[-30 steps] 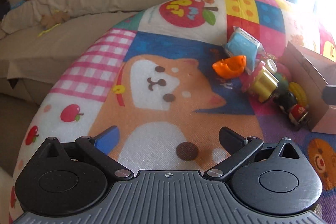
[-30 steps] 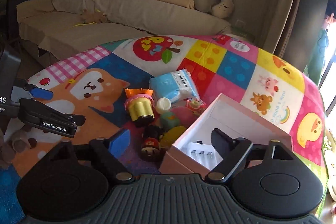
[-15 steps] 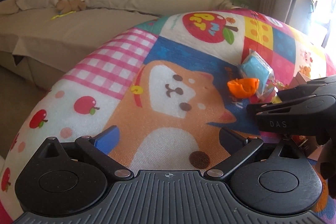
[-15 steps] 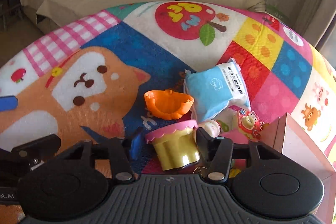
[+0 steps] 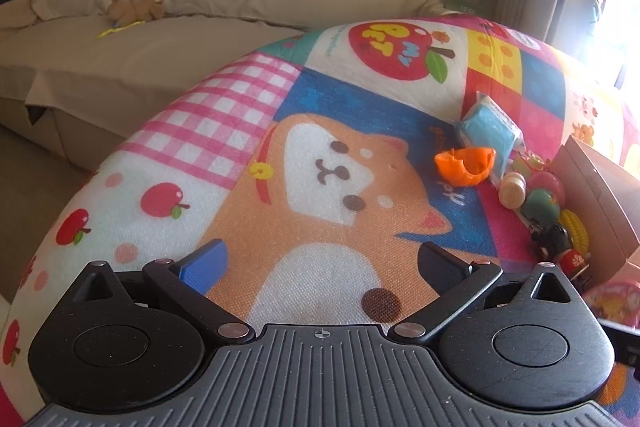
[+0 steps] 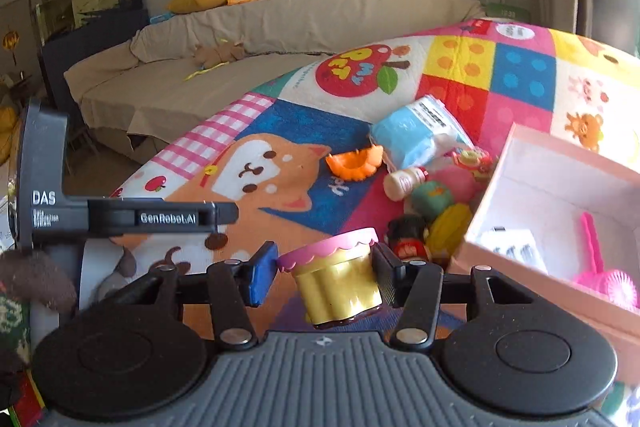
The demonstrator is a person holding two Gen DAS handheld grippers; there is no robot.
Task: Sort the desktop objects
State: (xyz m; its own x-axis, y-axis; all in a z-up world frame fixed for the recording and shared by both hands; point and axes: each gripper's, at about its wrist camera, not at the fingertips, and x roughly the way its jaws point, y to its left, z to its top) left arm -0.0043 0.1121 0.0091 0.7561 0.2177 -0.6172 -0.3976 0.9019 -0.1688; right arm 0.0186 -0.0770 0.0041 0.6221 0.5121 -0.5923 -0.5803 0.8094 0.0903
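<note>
Left wrist view: the left gripper (image 5: 320, 267) hangs over the patchwork mat (image 5: 224, 131) with its tongs spread and nothing between them, the dog print below. To the far right lies the heap still to be sorted: one orange cup (image 5: 466, 166), one blue tissue pack (image 5: 486, 121), one small pale bottle (image 5: 512, 187), one green toy (image 5: 542, 205), one yellow toy (image 5: 574, 227) and one dark figure with a red base (image 5: 558, 245). The box (image 5: 596, 187) stands just beyond them at the right edge, its brown wall facing this camera.

Right wrist view: the right gripper (image 6: 326, 269) has its tongs pinching one toy cupcake (image 6: 336, 277), gold body with a pink frilled top, tilted a little and, as far as I can judge, lifted clear of the mat. These tongs have just been closing onto it. The open box stands near on the right, touching the heap; inside are one pink brush (image 6: 600, 267) and one white packet (image 6: 512, 247).

The step in hand looks like carrying the cupcake into the box. To do it well, keep the pinch steady, since the smooth, ribbed gold sides could slip; bring it over the near wall, high enough to clear the rim, and set it on the bare white floor between the packet and the brush before letting go. The left gripper is best kept where it is, well apart.
</note>
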